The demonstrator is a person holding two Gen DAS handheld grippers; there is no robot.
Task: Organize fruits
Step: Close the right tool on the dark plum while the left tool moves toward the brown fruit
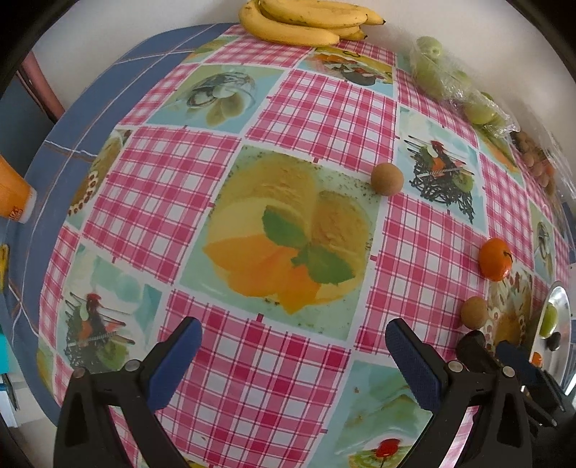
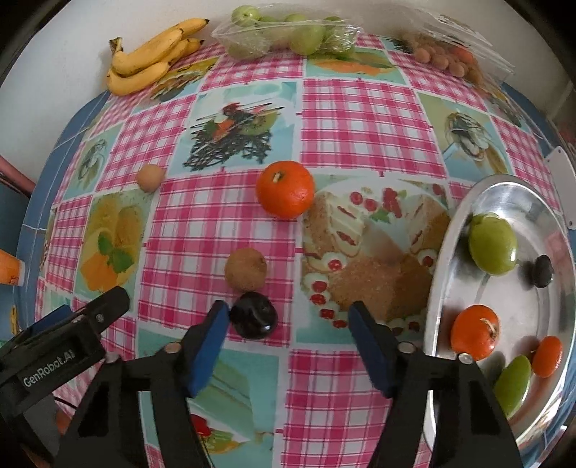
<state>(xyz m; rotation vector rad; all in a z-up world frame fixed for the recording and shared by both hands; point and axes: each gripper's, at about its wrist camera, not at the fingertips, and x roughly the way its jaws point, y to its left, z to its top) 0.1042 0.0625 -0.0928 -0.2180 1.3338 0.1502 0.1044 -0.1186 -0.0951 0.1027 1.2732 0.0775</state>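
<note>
dark plum [image 2: 253, 320] touching right gripper's [image 2: 288, 342] half-spread downward fingers, left gripper [image 1: 293, 356] wide, empty

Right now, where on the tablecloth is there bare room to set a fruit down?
Free: the stretch between the yellow banana bunch and the left claw, bordered by the small brown round fruit. Crowded: around the right claw, with the dark plum, orange mandarin and silver metal plate.

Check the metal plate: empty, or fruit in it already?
Not empty. The metal plate holds a green fruit, an orange and a small dark fruit.
</note>
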